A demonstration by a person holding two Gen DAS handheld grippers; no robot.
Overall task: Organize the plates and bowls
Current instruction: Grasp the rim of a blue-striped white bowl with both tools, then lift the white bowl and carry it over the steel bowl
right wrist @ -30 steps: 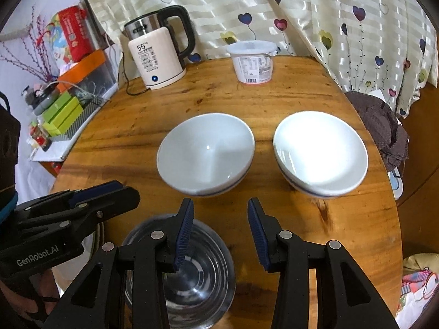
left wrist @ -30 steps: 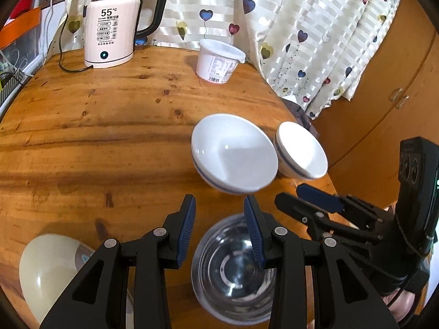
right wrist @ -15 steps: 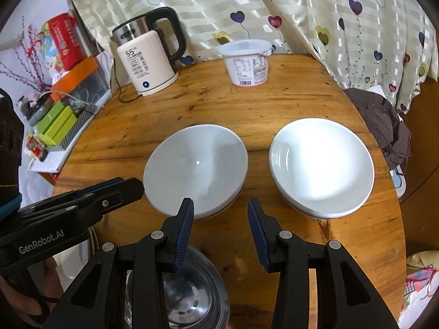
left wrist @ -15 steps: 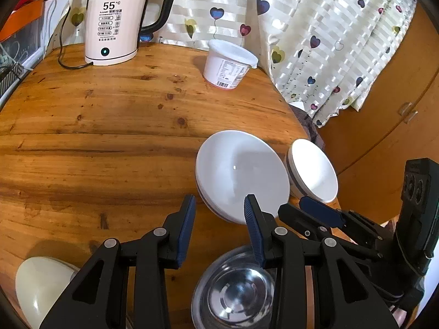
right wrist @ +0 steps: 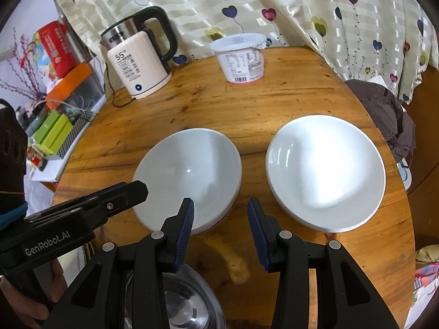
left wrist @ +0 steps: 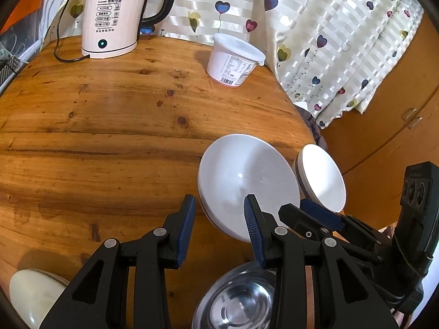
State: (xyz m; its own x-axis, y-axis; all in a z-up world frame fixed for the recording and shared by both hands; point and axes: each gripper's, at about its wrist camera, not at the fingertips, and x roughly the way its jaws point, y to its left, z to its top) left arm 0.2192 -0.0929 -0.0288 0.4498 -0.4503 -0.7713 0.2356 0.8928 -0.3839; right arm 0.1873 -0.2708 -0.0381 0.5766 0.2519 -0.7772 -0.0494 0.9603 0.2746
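Standing at the back of the round wooden table (right wrist: 274,104) are a cream electric kettle (right wrist: 137,65) showing 55 on its front, with its cord trailing off the edge, and a lidded white plastic tub (right wrist: 241,57) with a printed label; its contents cannot be seen. A heart-patterned curtain (right wrist: 301,8) hangs behind them, and a dark checked cloth (right wrist: 384,115) lies just off the table's right rim.

Two white bowls sit side by side near the front: the left white bowl (right wrist: 189,175) and the right white bowl (right wrist: 326,170), apart from each other, both empty. Each shows a second rim line beneath, as if stacked on another dish. A steel bowl (left wrist: 241,301), also empty, sits nearest the person, just beside the left white bowl, and a cream dish (left wrist: 30,296) lies at the table's near-left edge.

The left tool (left wrist: 219,219) is released, its blue pads apart over the near rim of the left white bowl, grasping nothing. The right tool (right wrist: 221,219) is likewise released and empty, hanging over bare wood between the two white bowls.
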